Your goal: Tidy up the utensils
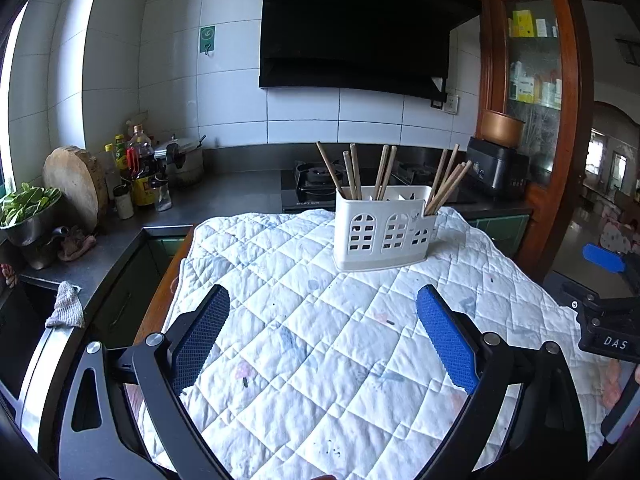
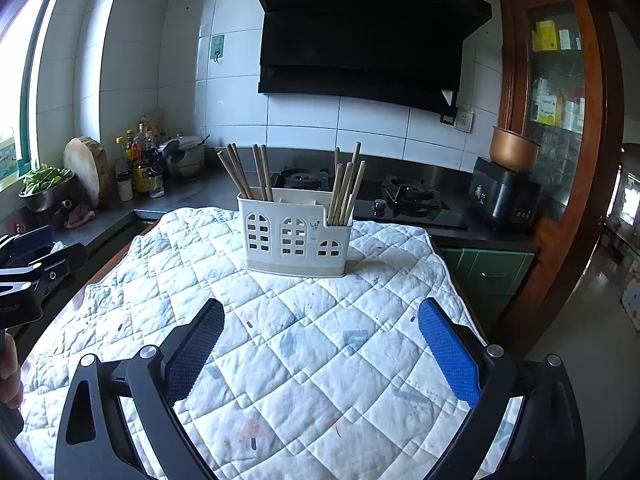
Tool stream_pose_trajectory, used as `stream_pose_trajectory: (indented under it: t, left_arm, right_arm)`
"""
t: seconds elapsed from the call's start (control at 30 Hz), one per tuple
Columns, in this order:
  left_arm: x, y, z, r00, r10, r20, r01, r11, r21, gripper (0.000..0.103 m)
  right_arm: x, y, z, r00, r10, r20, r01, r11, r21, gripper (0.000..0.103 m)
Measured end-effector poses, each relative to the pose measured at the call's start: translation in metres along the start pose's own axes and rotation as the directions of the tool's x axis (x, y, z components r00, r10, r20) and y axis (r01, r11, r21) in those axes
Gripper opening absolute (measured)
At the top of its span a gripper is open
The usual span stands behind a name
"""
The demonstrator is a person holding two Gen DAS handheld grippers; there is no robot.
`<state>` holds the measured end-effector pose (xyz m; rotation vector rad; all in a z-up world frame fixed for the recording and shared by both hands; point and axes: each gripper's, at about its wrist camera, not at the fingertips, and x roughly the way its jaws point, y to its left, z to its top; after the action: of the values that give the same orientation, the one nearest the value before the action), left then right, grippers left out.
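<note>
Both tools, left (image 1: 323,304) and right (image 2: 320,318), gape empty; holder (image 2: 294,240) walls hide chopstick (image 2: 344,196) bottoms.

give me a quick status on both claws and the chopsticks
Left claw open, empty; right claw same. Chopsticks standing in white holder, split across its end compartments. Quilted cloth between claws and holder bare.

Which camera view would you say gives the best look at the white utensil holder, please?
The right wrist view: the utensil holder stands near the centre, its window-patterned front and both chopstick clusters clear. The left wrist view also shows the whole holder, but further right and more angled.
</note>
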<state>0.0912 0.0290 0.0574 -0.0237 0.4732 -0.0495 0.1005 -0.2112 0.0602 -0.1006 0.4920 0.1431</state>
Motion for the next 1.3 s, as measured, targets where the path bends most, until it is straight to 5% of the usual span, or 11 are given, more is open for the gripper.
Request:
stream_pose_trajectory:
  t: [0.43,1.3]
  left_arm:
    - [-0.02,0.0,-0.04,0.999,0.018,-0.035,-0.019,1.0,-0.013,0.094]
    - [-0.036,-0.01,-0.066,0.998,0.051,-0.048,-0.05,0.999,0.016,0.094]
  right_arm:
    - [-0.023,-0.002,-0.037,1.0,0.01,-0.014,-0.01,0.999,0.052,0.095]
    - [-0.029,0.002,-0.066,0.999,0.04,-0.031,-0.038,0.997,0.066,0.095]
